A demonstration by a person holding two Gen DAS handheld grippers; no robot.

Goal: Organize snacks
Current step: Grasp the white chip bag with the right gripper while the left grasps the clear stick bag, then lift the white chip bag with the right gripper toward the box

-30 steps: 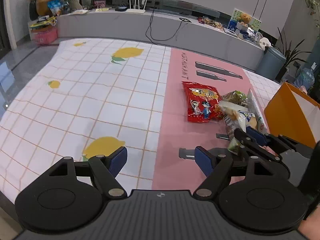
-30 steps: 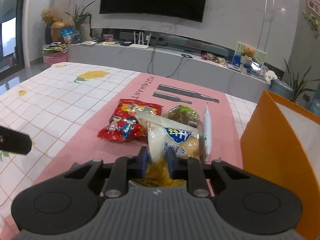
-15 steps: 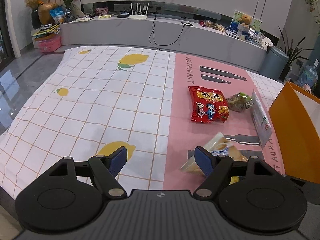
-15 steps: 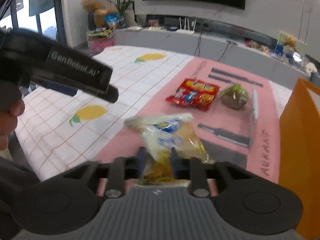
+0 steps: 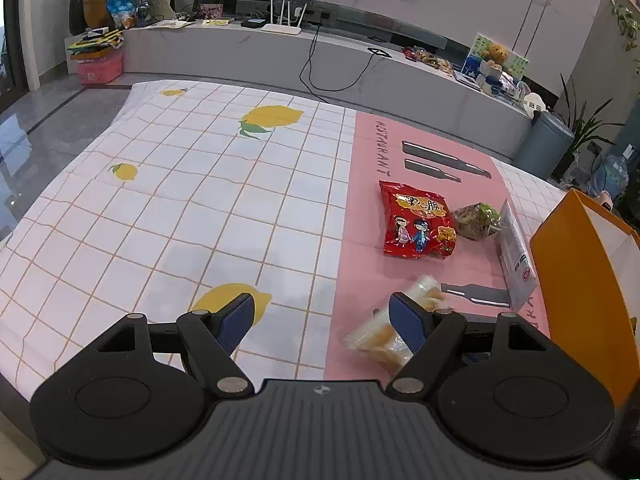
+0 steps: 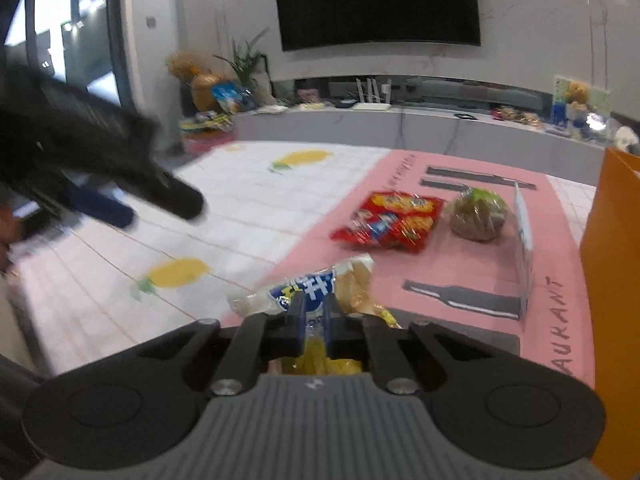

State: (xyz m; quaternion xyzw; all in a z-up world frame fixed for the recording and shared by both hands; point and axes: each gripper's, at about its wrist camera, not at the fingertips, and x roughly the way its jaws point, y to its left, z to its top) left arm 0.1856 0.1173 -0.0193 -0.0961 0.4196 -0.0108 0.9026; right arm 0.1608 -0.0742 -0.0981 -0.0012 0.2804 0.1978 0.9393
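My right gripper (image 6: 313, 312) is shut on a clear bread packet (image 6: 320, 286) with blue print and holds it above the pink mat; the packet also shows in the left wrist view (image 5: 384, 332) beside my right finger. My left gripper (image 5: 324, 316) is open and empty over the tablecloth. A red snack bag (image 5: 416, 220) (image 6: 390, 220), a green-brown wrapped snack (image 5: 478, 221) (image 6: 480, 214) and a flat clear packet (image 5: 516, 248) (image 6: 524, 236) lie on the pink mat. An orange box (image 5: 580, 280) (image 6: 612, 260) stands at the right.
The table (image 5: 180, 208) has a white lemon-print cloth and a pink mat (image 5: 360, 272). The left gripper's body (image 6: 100, 160) shows blurred at the left of the right wrist view. A grey TV bench (image 5: 320, 68) and a bin (image 5: 542, 144) stand beyond the table.
My right gripper has lifted the bread packet off the snack pile and carried it back toward the near edge. The left gripper has drawn back and risen, still open.
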